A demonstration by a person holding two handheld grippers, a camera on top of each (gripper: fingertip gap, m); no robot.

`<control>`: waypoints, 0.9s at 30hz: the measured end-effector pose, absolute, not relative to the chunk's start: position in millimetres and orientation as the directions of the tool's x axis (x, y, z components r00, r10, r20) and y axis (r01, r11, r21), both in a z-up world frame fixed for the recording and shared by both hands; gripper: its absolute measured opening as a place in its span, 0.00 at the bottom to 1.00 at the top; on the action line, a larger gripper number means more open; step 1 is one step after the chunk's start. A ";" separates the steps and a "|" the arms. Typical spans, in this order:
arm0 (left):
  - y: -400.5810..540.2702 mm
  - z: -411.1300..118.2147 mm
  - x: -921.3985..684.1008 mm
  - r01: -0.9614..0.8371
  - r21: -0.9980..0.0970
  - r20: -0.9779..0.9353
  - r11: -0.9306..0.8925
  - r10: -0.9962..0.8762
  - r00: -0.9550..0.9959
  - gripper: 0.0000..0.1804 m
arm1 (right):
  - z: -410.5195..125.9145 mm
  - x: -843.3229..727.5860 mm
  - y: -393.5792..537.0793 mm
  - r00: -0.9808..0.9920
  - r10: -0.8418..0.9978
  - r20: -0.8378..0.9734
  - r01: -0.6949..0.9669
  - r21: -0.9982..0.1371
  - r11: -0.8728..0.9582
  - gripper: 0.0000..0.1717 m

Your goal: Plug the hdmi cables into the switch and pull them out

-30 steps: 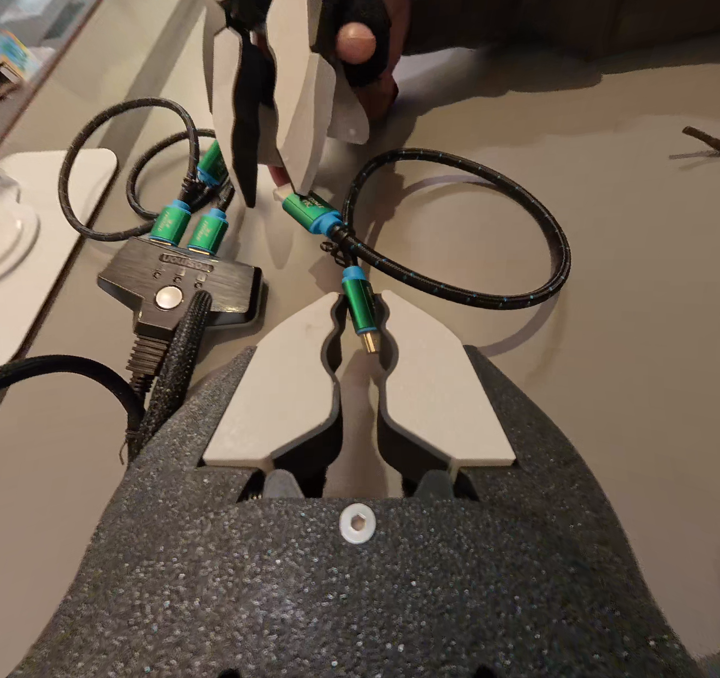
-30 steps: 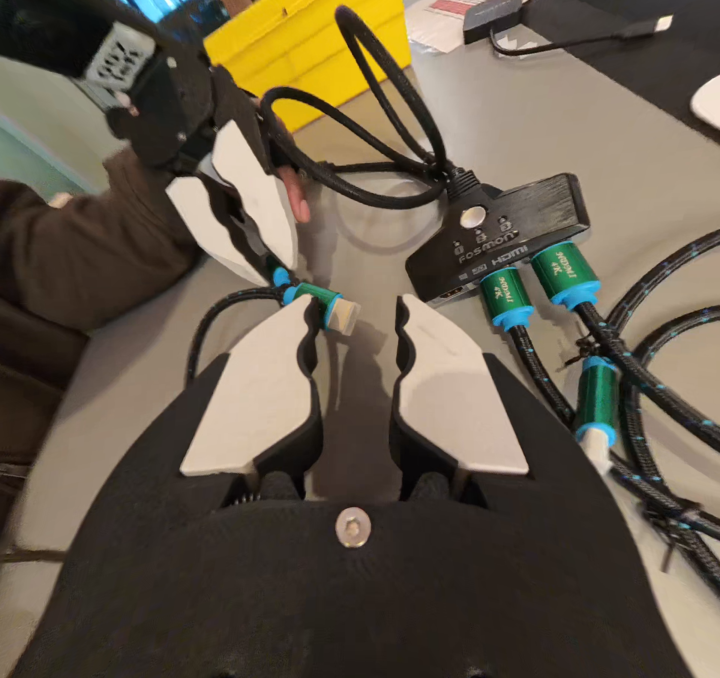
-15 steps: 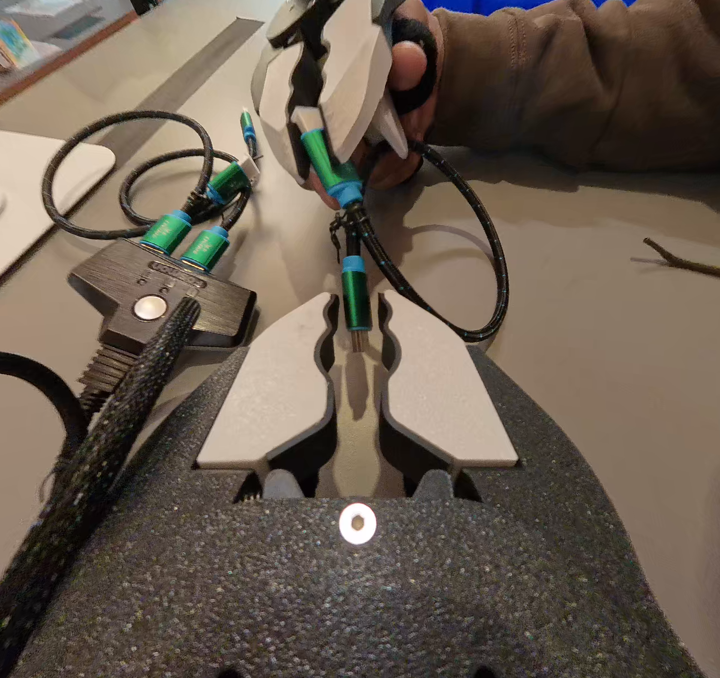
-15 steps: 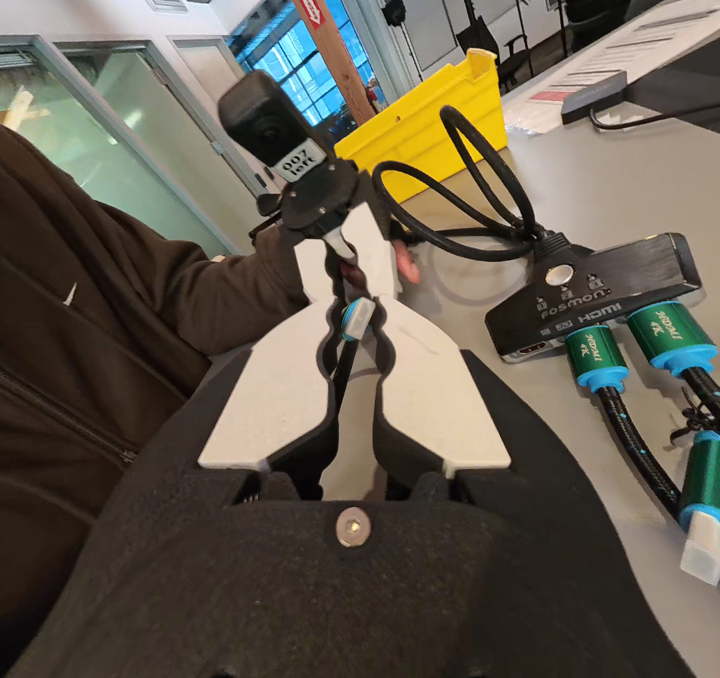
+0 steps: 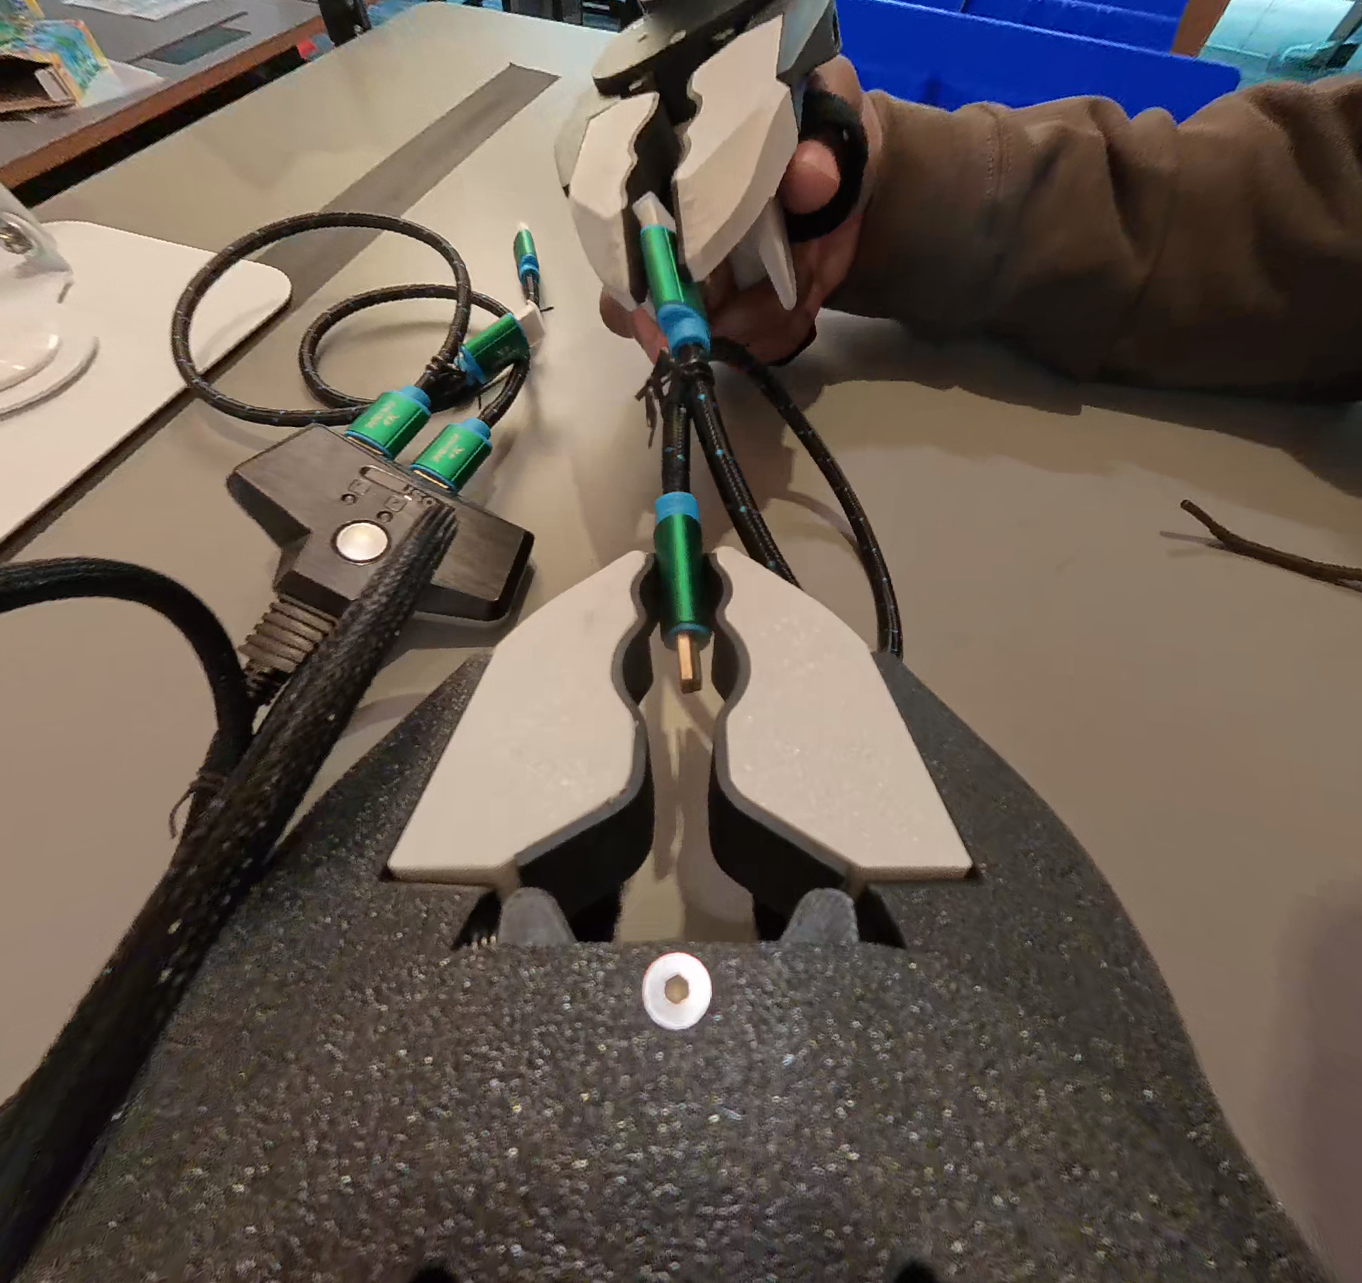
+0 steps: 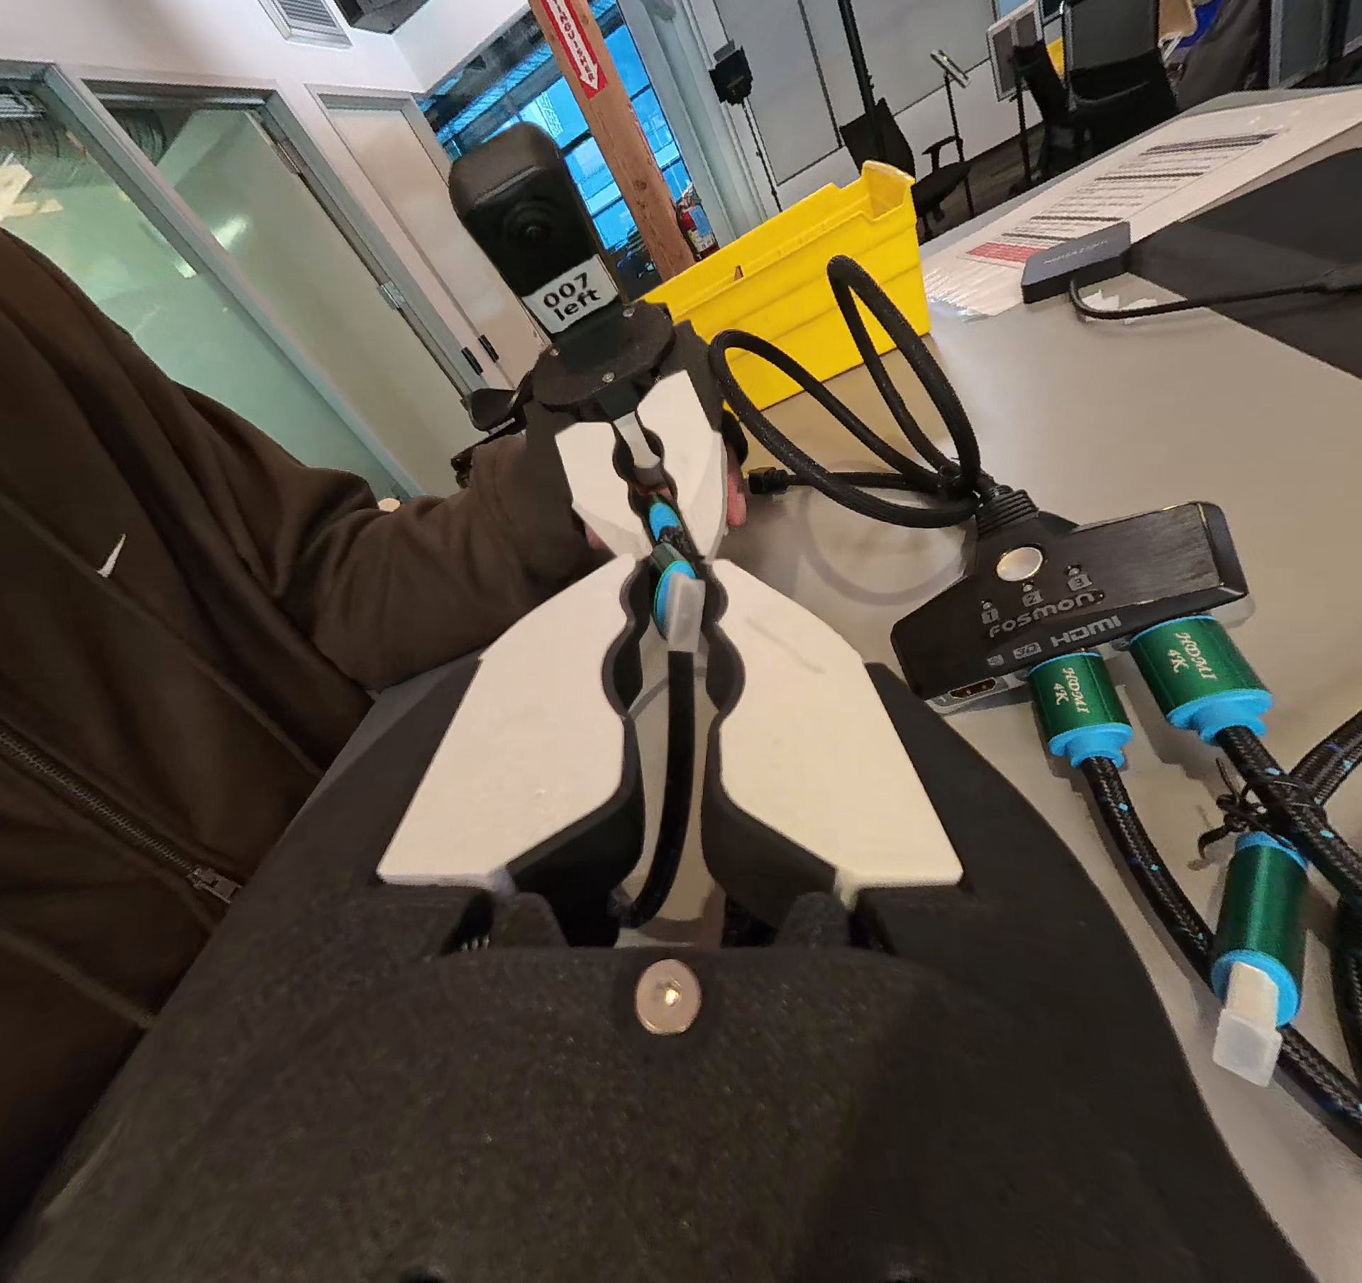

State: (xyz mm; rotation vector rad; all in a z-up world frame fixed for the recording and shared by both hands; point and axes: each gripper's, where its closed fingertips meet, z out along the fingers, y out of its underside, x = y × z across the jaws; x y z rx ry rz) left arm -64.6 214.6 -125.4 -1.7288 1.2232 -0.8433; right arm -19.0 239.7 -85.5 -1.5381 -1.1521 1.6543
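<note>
The left hand-held gripper (image 5: pixel 682 603) is clenched on a green metal plug (image 5: pixel 679 579), its bare gold tip pointing back between the fingers; the right hand-held gripper (image 6: pixel 674 603) clamps the capped plug (image 6: pixel 676 610) at the other end of the same braided cable (image 5: pixel 825 452), lifted above the tabletop (image 5: pixel 1032 621) near its middle. The shells look rigid, smooth and possibly slippery; the cable is light and limp.

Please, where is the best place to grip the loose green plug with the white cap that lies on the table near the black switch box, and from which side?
Probably the green metal barrel of the capped plug, with the claw descending from above and its fingers across the two long sides. The barrel is straight and rigid; the white cap may slip off, and the braided cable bends.
</note>
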 end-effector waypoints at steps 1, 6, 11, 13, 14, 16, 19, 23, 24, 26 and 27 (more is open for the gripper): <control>215.1 -123.5 -66.9 -0.385 -0.906 0.057 -0.177 -0.951 0.304 0.06 | -85.4 -19.2 240.2 -0.154 0.871 -0.466 0.127 -0.884 -0.450 0.07; 218.2 -114.5 -80.6 -0.350 -0.923 0.044 -0.163 -0.945 0.325 0.06 | -88.5 -16.7 241.4 -0.154 0.873 -0.463 0.129 -0.885 -0.447 0.07; 222.5 -105.1 -103.6 -0.320 -0.936 0.019 -0.148 -0.927 0.373 0.06 | -92.3 -10.8 247.3 -0.135 0.873 -0.469 0.124 -0.882 -0.455 0.06; 222.9 -102.9 -110.1 -0.312 -0.939 0.017 -0.147 -0.924 0.382 0.06 | -94.6 -6.8 249.3 -0.128 0.872 -0.473 0.131 -0.879 -0.458 0.06; 223.2 -103.0 -112.5 -0.314 -0.938 0.016 -0.148 -0.922 0.387 0.06 | -95.8 -4.8 250.8 -0.120 0.873 -0.472 0.133 -0.879 -0.457 0.06; 224.1 -101.0 -117.9 -0.309 -0.940 0.011 -0.146 -0.916 0.401 0.06 | -96.6 1.1 255.8 -0.101 0.876 -0.472 0.122 -0.879 -0.460 0.03; 227.7 -82.2 -140.0 -0.214 -0.967 0.028 -0.141 -0.889 0.458 0.06 | -91.0 24.6 279.1 -0.030 0.860 -0.509 0.020 -0.861 -0.509 0.00; 213.9 -58.2 -146.2 -0.115 -0.988 0.047 -0.102 -0.912 0.408 0.06 | -76.8 46.2 291.8 0.028 0.878 -0.477 -0.051 -0.878 -0.475 0.00; 212.4 -55.9 -140.4 -0.098 -0.990 0.053 -0.099 -0.920 0.389 0.06 | -78.1 41.8 291.7 0.045 0.884 -0.465 -0.036 -0.885 -0.464 0.00; 213.0 -64.8 -127.5 -0.136 -0.985 0.051 -0.109 -0.928 0.369 0.06 | -81.2 26.5 286.5 0.055 0.901 -0.430 0.015 -0.902 -0.431 0.07; 213.8 -73.1 -120.8 -0.173 -0.978 0.050 -0.120 -0.931 0.362 0.06 | -81.3 17.7 283.3 0.064 0.913 -0.402 0.042 -0.913 -0.405 0.09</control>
